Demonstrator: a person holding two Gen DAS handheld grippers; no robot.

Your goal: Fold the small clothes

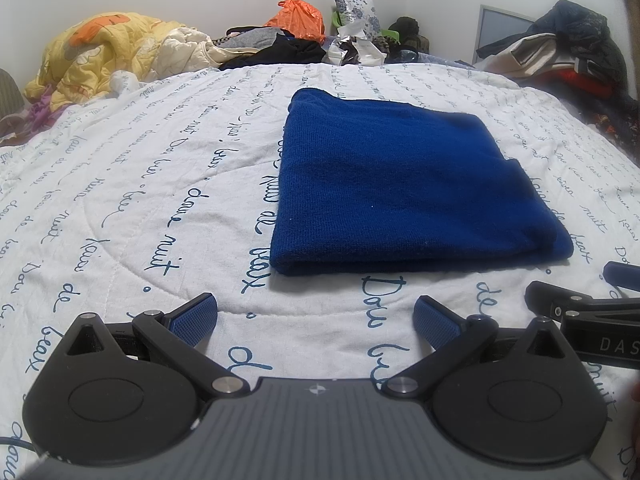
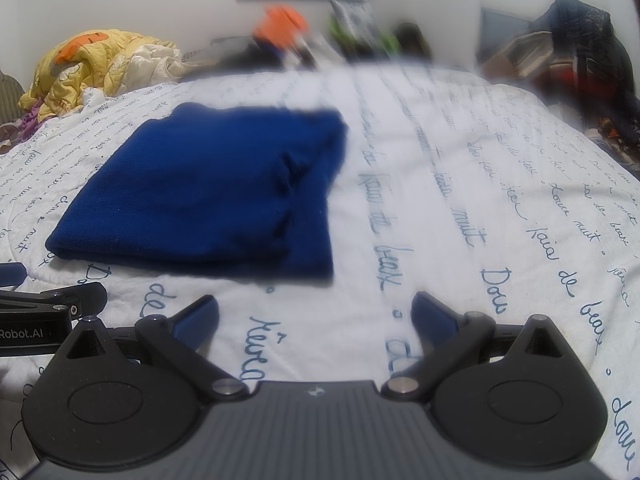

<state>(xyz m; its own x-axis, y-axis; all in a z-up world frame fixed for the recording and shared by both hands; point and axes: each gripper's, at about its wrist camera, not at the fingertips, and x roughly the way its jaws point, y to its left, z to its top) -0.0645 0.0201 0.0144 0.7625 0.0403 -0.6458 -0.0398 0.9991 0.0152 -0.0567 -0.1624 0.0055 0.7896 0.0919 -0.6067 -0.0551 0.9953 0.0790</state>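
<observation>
Blue-padded, my left gripper and right gripper hover low, both spread wide, empty; folded blue garment at twelve o'clock; right view motion-blurred.

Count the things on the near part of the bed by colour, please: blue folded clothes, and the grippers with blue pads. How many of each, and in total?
Blue folded garment: 1, lying flat on the white quilt.
Grippers with blue pads: 2, the left gripper and the right gripper, both open and empty.
Total: 3.
</observation>
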